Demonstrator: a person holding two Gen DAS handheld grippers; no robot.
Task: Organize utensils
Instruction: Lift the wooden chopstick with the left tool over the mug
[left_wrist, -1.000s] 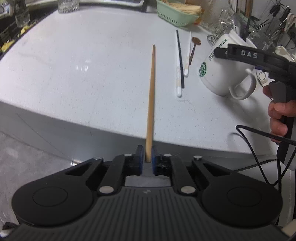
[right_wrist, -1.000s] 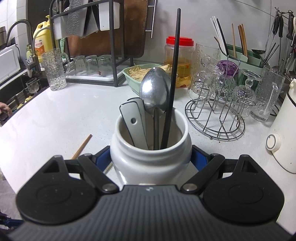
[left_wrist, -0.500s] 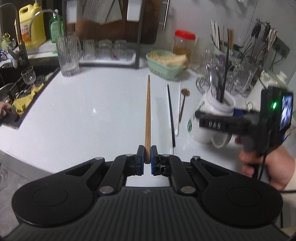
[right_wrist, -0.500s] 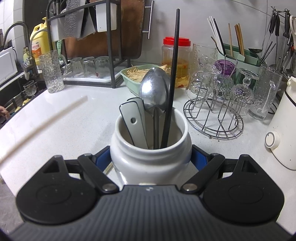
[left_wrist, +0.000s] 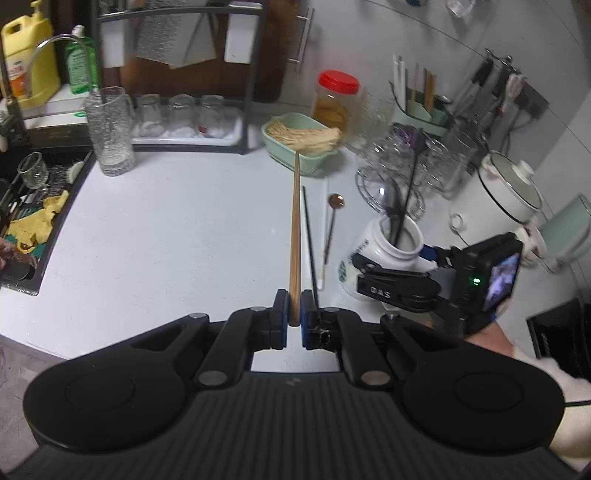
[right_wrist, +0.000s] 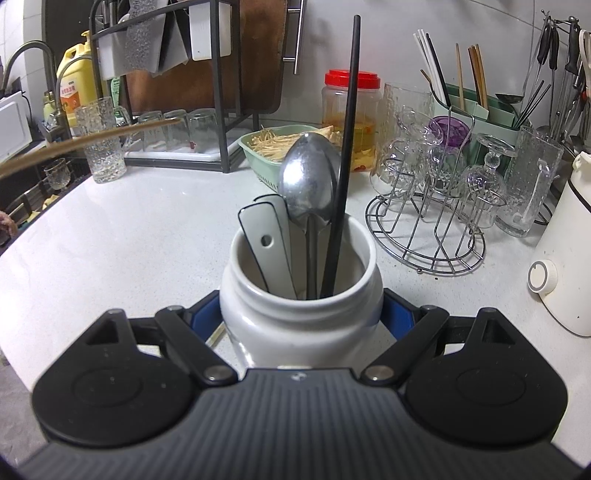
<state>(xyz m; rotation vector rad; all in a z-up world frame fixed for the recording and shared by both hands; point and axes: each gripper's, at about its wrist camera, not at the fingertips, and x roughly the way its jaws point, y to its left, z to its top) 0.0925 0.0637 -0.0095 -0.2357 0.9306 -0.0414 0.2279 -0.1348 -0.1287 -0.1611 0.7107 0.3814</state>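
Two hand-held grippers: our left hand-held gripper pinches a wooden chopstick above the tabletop, tilted down. Our right hand-held gripper squeezes the white mug of utensils.

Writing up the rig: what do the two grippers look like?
Both: black ribbed bodies, round discs either side, black linkage arms with silver pivots, blue finger pads. The right gripper carries white "DAS" lettering, a green light and a small lit screen. White sleeve behind it.
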